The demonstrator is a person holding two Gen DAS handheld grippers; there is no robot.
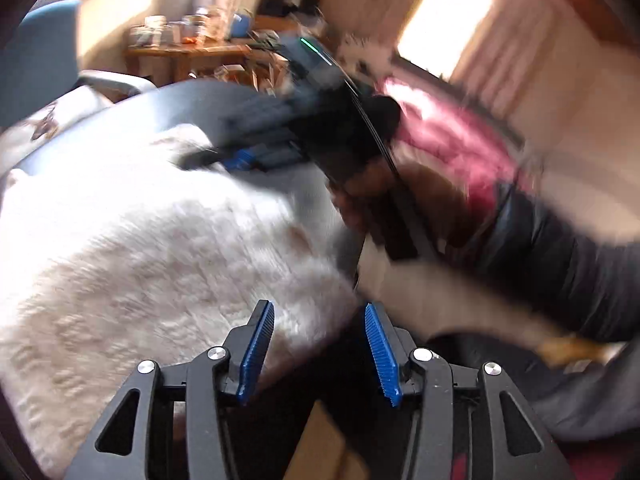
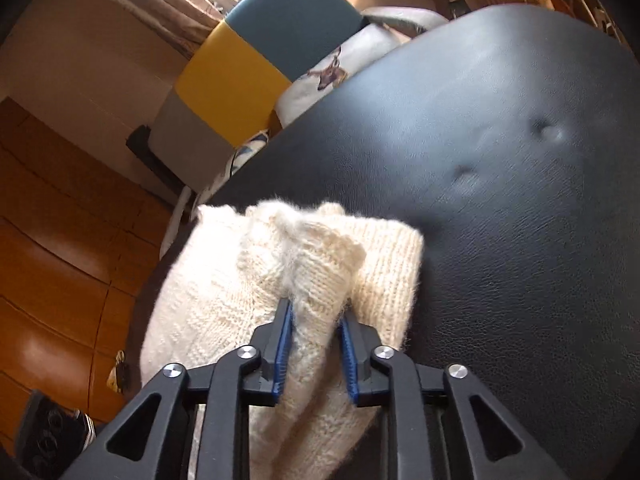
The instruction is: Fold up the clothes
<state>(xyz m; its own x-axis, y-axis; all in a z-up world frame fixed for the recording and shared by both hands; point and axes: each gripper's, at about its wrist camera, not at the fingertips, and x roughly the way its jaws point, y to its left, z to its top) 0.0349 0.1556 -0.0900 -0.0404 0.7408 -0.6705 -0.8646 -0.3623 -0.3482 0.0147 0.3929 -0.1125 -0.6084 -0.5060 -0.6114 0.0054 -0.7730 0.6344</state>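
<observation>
The cream knitted sweater lies on the black padded surface, bunched at about seven o'clock of it in the right wrist view. The right gripper has its jaws clamped on a gathered ridge of knit, probably to carry that edge over for a fold. The left gripper hangs at the garment's near edge, jaws apart and empty, seemingly ready to pin or catch the other side.

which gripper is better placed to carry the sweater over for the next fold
Right. The right gripper is already shut on the sweater, a knit fold pinched between its fingers. The left gripper is open and holds nothing.
</observation>
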